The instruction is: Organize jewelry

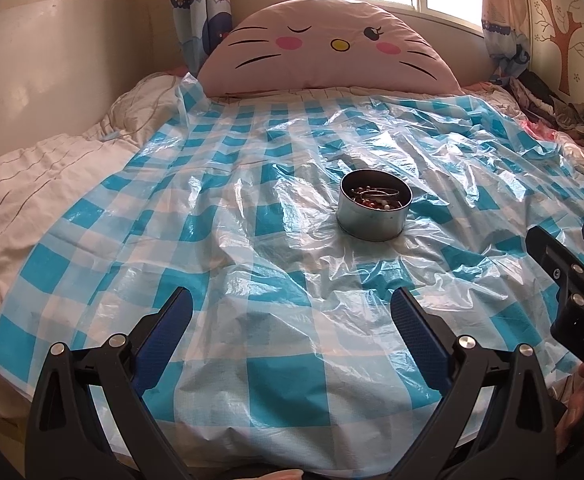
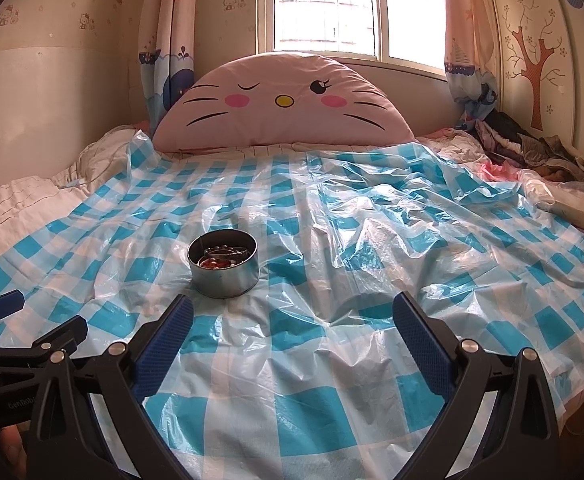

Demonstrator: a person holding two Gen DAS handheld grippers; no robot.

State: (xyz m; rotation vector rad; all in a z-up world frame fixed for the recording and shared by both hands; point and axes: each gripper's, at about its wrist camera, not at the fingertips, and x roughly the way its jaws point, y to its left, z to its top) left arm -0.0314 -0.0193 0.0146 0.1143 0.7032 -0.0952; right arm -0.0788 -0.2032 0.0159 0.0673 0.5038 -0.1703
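Observation:
A round metal tin (image 1: 375,216) stands on the blue-and-white checked plastic sheet (image 1: 252,208) spread over the bed. Inside it lies jewelry (image 1: 375,198): red and white beads and thin metal pieces. The tin also shows in the right wrist view (image 2: 224,272), with the jewelry (image 2: 222,259) in it. My left gripper (image 1: 292,312) is open and empty, short of the tin. My right gripper (image 2: 292,314) is open and empty, to the right of the tin. The right gripper shows at the left view's right edge (image 1: 571,256); the left gripper shows at the right view's left edge (image 2: 32,316).
A pink cat-face cushion (image 1: 323,44) leans at the bed's head under a window (image 2: 327,8). White bedding (image 1: 32,184) lies left of the sheet. A heap of dark clothes (image 2: 531,148) sits at the far right by the wall.

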